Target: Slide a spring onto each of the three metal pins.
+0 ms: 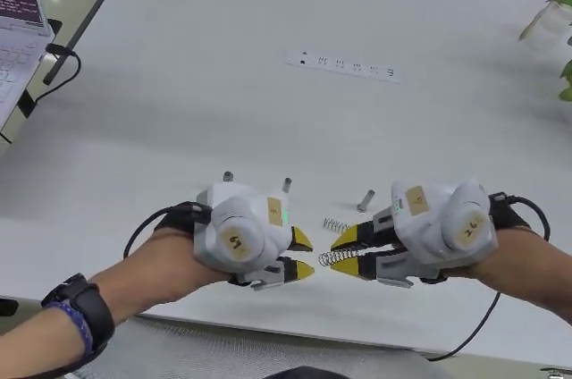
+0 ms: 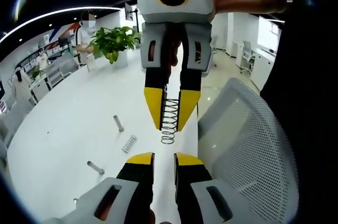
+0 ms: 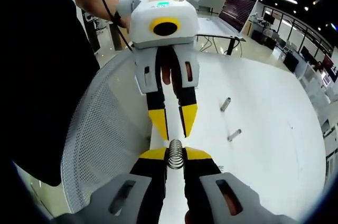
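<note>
My right gripper (image 1: 342, 252) is shut on a small coiled spring (image 1: 332, 258), held just above the table's near edge; the coil's end sticks out between the jaws (image 3: 176, 156). My left gripper (image 1: 304, 254) faces it tip to tip, open by a narrow gap with nothing between its fingers (image 2: 163, 159). A second spring (image 1: 335, 224) lies on the white table. Three short metal pins stand behind the grippers: one at the left (image 1: 228, 177), one in the middle (image 1: 287, 184) and one leaning at the right (image 1: 365, 200).
A white power strip (image 1: 344, 66) lies mid-table. A laptop (image 1: 13, 21) and a black cable (image 1: 63, 71) sit at the far left, plant leaves (image 1: 559, 30) at the right edge. A grey mesh chair (image 2: 248, 145) is under the table's near edge.
</note>
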Demonstrator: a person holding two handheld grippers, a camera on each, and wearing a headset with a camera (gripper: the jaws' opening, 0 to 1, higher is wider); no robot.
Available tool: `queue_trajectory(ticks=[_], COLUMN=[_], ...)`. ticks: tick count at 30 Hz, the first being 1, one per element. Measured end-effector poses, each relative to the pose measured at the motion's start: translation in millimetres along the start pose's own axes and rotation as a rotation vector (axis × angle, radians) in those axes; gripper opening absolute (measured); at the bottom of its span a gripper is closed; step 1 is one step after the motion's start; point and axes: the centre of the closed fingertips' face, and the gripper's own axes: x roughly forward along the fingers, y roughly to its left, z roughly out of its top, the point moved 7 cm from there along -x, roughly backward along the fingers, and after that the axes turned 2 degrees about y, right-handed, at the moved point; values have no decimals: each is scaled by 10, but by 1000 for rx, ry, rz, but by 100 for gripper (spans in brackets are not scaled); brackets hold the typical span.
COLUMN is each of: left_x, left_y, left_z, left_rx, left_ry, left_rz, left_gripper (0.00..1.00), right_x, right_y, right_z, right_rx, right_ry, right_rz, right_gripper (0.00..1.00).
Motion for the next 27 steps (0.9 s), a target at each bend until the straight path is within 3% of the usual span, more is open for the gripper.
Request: queue_trajectory(ticks=[12, 27], left_x=[-206, -592], left_y=[138, 305], left_z=[-155, -422], left_rx=[-113, -264], left_ry=[-27, -61], left_rz=[89, 244], left_gripper=[13, 25], right_x=[-22, -51], right_y=[-42, -147], right_z=[-111, -240], right_rx=[27, 50], right_ry=[28, 77], right_rz=[-32, -64], right_gripper=[9, 9])
